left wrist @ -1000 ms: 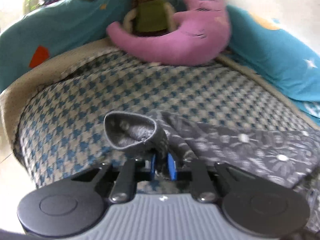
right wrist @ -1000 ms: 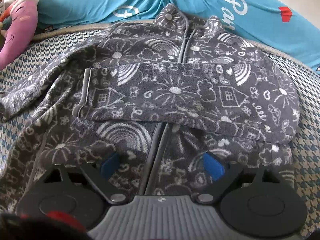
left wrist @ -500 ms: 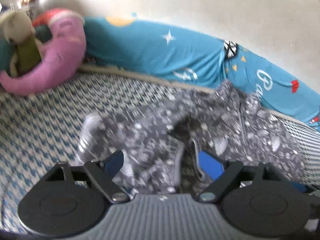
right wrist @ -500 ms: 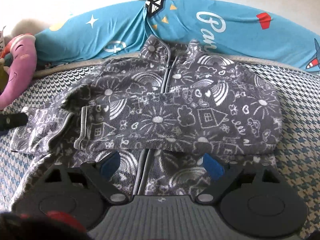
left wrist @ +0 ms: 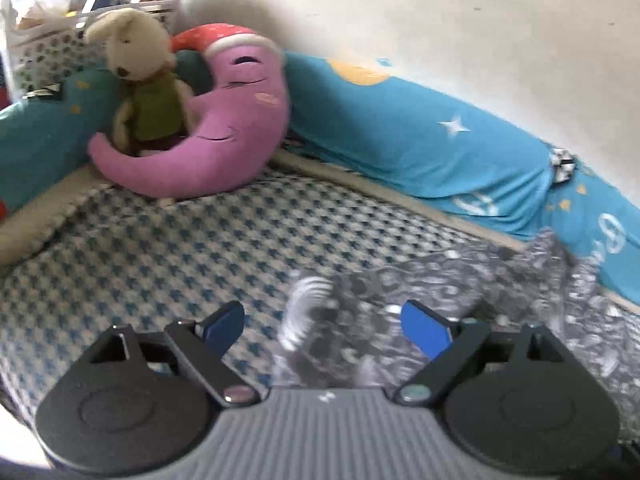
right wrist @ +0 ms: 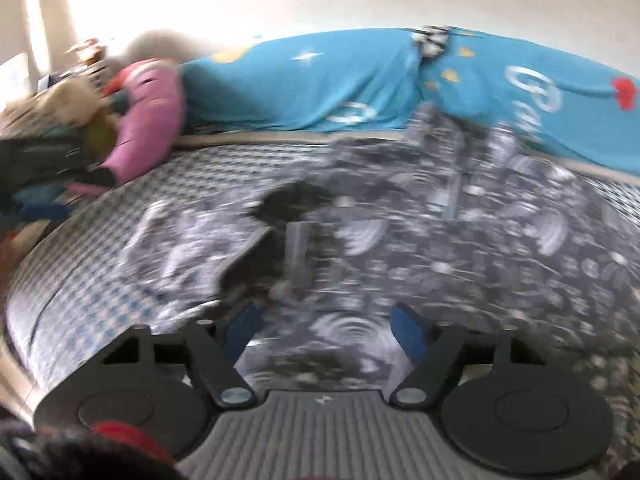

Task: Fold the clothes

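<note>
Fleece, grey with a white pattern: the jacket (right wrist: 460,248) is spread on the checked bed (left wrist: 160,248), sleeves laid across the front. Both the left gripper (left wrist: 324,326) and right gripper (right wrist: 326,326) are held spread, empty. Next, the hem should be pinched at both corners evenly.

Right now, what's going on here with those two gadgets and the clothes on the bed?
A person holds a gripper in each hand and is folding a grey patterned fleece jacket spread on a checked bed cover. At this moment neither holds anything: the left gripper and the right gripper are both open above the jacket. One sleeve lies across the front, though the right view is blurred. A pink moon pillow and a stuffed bunny sit in the corner.
</note>
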`<state>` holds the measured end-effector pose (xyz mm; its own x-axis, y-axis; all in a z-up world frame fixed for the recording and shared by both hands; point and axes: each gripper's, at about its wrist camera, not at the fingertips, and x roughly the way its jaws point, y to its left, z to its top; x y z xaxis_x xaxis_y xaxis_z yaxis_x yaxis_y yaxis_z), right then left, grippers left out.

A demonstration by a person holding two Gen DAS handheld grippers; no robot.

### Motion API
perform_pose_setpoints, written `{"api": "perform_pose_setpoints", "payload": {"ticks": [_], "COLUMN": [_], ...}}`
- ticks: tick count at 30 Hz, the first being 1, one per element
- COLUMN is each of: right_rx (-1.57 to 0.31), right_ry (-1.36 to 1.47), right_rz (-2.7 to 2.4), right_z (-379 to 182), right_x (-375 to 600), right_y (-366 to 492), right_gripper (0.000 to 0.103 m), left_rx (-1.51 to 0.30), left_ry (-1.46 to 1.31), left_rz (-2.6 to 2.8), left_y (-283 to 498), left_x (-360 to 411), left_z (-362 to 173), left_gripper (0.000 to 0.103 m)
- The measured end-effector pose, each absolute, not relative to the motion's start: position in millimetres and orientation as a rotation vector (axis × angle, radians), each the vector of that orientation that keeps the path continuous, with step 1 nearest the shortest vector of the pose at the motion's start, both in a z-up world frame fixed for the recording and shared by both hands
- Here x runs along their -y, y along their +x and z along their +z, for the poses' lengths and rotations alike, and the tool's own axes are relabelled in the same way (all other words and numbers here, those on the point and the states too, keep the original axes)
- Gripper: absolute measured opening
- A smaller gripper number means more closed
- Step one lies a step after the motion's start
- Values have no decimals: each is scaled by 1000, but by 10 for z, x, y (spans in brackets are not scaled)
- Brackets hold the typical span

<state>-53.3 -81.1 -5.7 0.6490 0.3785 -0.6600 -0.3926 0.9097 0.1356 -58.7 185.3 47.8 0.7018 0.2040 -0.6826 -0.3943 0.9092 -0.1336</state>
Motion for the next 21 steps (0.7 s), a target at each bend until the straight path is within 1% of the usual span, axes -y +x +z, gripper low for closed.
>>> {"api": "perform_pose_setpoints", "payload": {"ticks": [2,4,12,16,21], "right_rx": [-742,-741,-734,-741,-758], "right_ry": [-20,-9,58,91,142], "right_rz": [482,516,545,553,581], "right_z": [-71,-90,-184,-212,-264], "right_x": [706,621,481,486,440], "right_y": [-545,-524,-339,-232,-77], "right_gripper": [64,61,60,60,60], "left_rx": [-742,-753,-784,-786,-797], "left_ry": [-275,-271,-252,-211,-202], "left_rz": [342,344,289,260,267], "left_y": [-538,-488,-387,-374,-350], "left_x": [-1892,-1905,-1752,-1666,-1662], "left_z": [469,457,300,282,263], "left_gripper": [89,89,91,93,93]}}
